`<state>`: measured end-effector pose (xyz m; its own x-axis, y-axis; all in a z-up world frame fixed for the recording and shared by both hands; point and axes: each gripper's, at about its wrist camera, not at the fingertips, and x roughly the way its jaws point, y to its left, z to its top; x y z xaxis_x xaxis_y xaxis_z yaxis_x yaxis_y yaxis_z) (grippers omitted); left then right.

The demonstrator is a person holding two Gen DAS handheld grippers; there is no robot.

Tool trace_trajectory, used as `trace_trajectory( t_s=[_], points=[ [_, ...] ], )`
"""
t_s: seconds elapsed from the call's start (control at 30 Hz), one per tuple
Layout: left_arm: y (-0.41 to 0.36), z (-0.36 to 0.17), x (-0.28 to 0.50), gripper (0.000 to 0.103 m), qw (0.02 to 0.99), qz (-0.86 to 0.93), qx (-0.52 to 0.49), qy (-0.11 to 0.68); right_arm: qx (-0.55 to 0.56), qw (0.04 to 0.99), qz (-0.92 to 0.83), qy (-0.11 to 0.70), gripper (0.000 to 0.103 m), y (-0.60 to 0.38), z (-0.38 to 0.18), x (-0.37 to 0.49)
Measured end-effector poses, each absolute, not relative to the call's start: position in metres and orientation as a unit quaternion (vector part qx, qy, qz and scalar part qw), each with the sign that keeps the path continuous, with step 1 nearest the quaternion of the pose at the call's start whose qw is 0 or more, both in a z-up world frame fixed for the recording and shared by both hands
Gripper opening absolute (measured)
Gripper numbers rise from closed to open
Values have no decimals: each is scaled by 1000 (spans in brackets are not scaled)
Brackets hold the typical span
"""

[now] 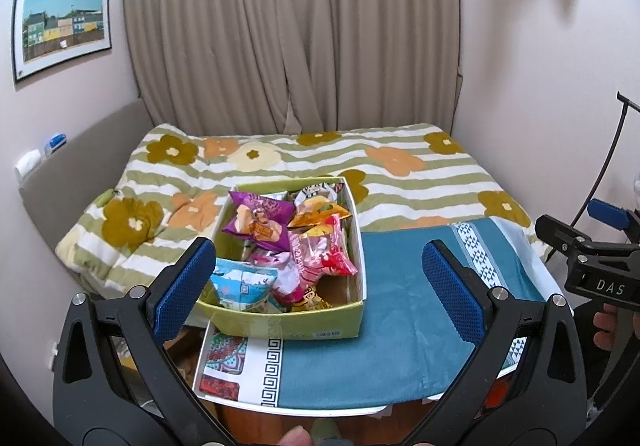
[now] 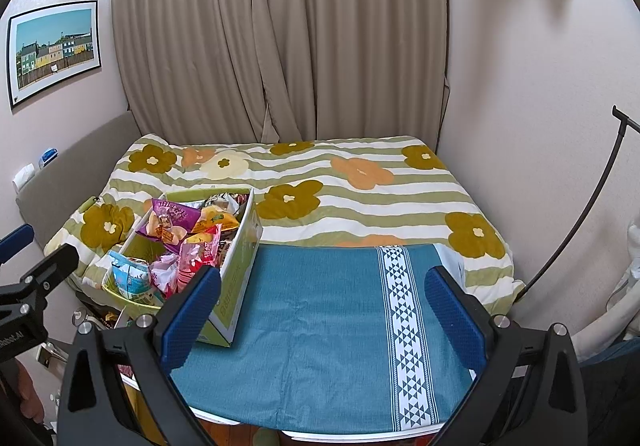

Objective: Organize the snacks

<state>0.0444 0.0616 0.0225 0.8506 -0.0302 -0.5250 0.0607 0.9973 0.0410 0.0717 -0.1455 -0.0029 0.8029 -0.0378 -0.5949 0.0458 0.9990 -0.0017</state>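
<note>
A green cardboard box (image 1: pixel 304 326) full of snack packets stands at the left end of a small table covered with a teal cloth (image 1: pixel 400 306). On top lie a purple packet (image 1: pixel 262 219), an orange packet (image 1: pixel 320 215), a pink packet (image 1: pixel 324 258) and a light blue packet (image 1: pixel 242 284). My left gripper (image 1: pixel 320 282) is open and empty, raised in front of the box. My right gripper (image 2: pixel 324 310) is open and empty over the bare cloth (image 2: pixel 320 326), right of the box (image 2: pixel 236 270). The right gripper also shows at the right edge of the left wrist view (image 1: pixel 592 258).
Behind the table is a bed with a striped flower quilt (image 2: pixel 340 181), then beige curtains (image 2: pixel 280 45). A framed picture (image 2: pixel 52 49) hangs on the left wall. A black curved stand (image 2: pixel 592 201) leans at the right wall. Clutter lies on the floor left of the table.
</note>
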Motion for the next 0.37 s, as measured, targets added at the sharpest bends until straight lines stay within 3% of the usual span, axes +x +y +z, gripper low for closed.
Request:
trace_trajectory(
  t_s=[0.37],
  points=[
    [58,22,44,102,964,-8,29,263,8,950,-22,311,101,-146,-3,73]
  ],
)
